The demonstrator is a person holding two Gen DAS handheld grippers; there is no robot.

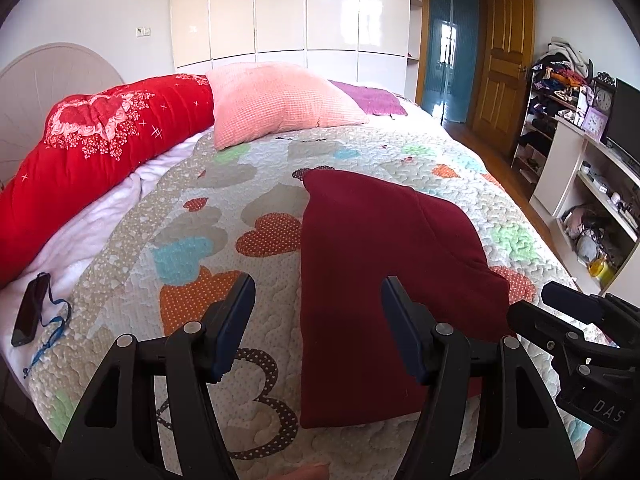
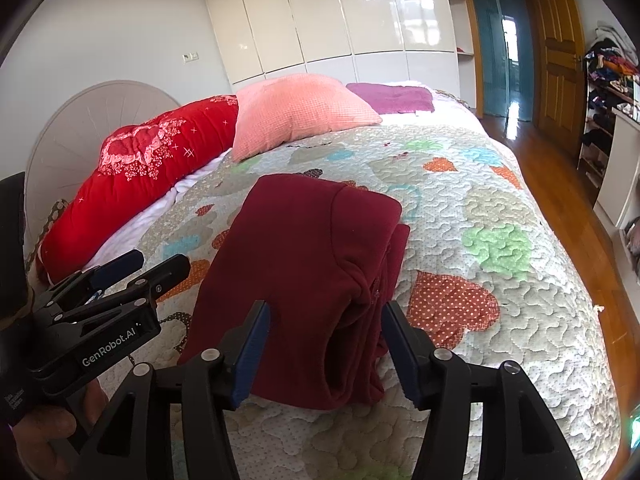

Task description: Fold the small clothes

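A dark red garment (image 1: 380, 280) lies folded into a long block on the quilted bed (image 1: 248, 176); it also shows in the right wrist view (image 2: 304, 264), with layered edges along its right side. My left gripper (image 1: 318, 292) is open and empty, hovering over the garment's near left edge. My right gripper (image 2: 326, 312) is open and empty, above the garment's near right end. The right gripper shows at the right edge of the left wrist view (image 1: 576, 320); the left gripper shows at the left of the right wrist view (image 2: 132, 268).
A pink pillow (image 1: 276, 104), a red duvet (image 1: 100, 152) and a purple cloth (image 1: 372, 100) lie at the head of the bed. A phone with a blue strap (image 1: 30, 308) lies at the bed's left edge. Shelves (image 1: 592, 184) and a wooden floor (image 2: 560, 168) are to the right.
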